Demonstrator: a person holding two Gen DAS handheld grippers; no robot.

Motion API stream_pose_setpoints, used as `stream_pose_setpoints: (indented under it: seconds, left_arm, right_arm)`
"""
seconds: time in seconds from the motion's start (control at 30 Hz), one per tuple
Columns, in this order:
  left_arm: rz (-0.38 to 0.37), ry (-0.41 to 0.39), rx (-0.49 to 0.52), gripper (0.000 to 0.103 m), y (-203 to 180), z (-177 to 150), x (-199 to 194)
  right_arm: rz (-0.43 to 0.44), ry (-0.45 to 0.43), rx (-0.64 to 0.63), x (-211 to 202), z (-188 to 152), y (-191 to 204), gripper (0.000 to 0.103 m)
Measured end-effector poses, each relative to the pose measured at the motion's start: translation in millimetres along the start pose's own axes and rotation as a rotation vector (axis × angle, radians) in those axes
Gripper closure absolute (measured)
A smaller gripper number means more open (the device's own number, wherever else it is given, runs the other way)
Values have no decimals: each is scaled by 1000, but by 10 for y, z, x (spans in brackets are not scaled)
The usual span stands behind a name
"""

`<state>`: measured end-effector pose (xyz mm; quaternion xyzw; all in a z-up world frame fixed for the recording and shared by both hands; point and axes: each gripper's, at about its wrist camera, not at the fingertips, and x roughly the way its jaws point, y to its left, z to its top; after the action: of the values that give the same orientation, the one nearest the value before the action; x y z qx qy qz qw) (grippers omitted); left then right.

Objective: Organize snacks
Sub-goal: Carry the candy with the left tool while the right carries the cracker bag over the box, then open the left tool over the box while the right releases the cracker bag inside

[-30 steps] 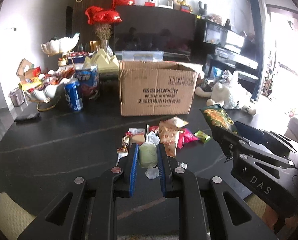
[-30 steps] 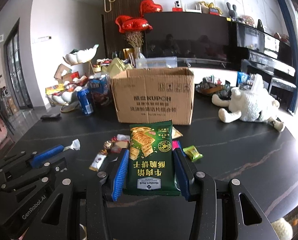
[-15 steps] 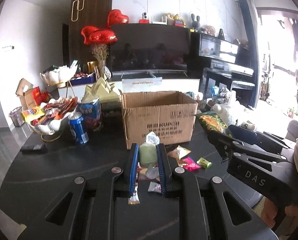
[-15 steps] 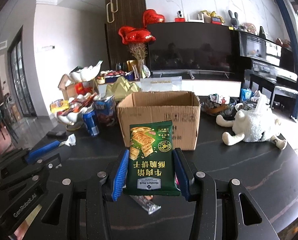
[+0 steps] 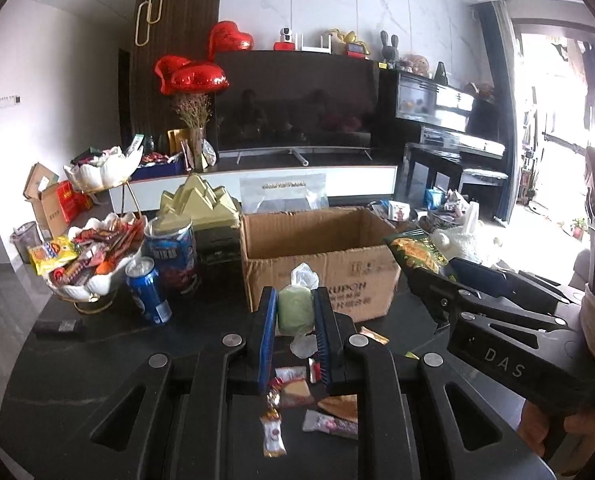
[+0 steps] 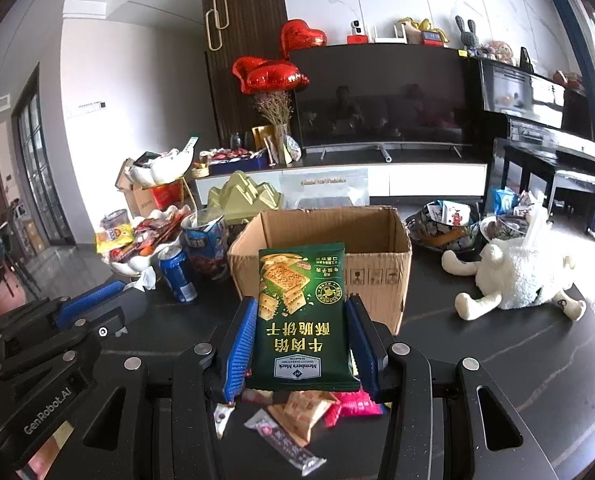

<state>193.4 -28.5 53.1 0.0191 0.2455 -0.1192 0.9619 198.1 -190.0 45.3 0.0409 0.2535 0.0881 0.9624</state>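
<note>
Green biscuit packet (image 6: 301,312) is clamped upright between right gripper (image 6: 302,344) fingers, in front of cardboard box (image 6: 361,240). Pale green wrapped sweet (image 5: 295,310) is pinched between left gripper (image 5: 296,320) fingers. Both are held above loose snacks (image 5: 297,404) on the dark surface (image 5: 97,360).

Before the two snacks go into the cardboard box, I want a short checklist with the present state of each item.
1. Left tongs shut on the pale green wrapped snack: ok.
2. Right tongs shut on the green cracker packet, both pads against its sides: ok.
3. Cardboard box open at the top, flaps out of the way: ok.
4. Room inside the box: cannot tell, its floor is hidden.
5. Both snacks lifted clear of the loose snacks on the table: ok.
6. Blue can stands to the side of the box, out of the path: ok.
</note>
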Motion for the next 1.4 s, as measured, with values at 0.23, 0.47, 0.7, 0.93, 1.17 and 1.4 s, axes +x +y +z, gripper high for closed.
stream_pose_setpoints:
  seconds: [0.23, 0.47, 0.7, 0.93, 1.17, 1.4]
  left_arm:
    - [-16, 16, 2, 83, 67, 194, 256]
    - [-27, 29, 8, 84, 153, 414, 589]
    - [-41, 53, 33, 83, 199, 610, 976]
    - [-60, 85, 27, 83, 238, 754, 1343]
    - [-64, 127, 42, 83, 226, 788, 1706]
    - [-35, 151, 48, 60, 233, 773, 1968]
  right_arm:
    - [-14, 5, -15, 220, 199, -27, 57]
    - [-23, 26, -8, 522, 422, -124, 57]
    - [-25, 44, -13, 810, 619, -212, 57]
    - [-25, 62, -31, 1142, 760, -275, 57]
    - [-27, 82, -24, 1445, 812, -399, 57]
    - [-41, 112, -21, 1709, 808, -470, 53]
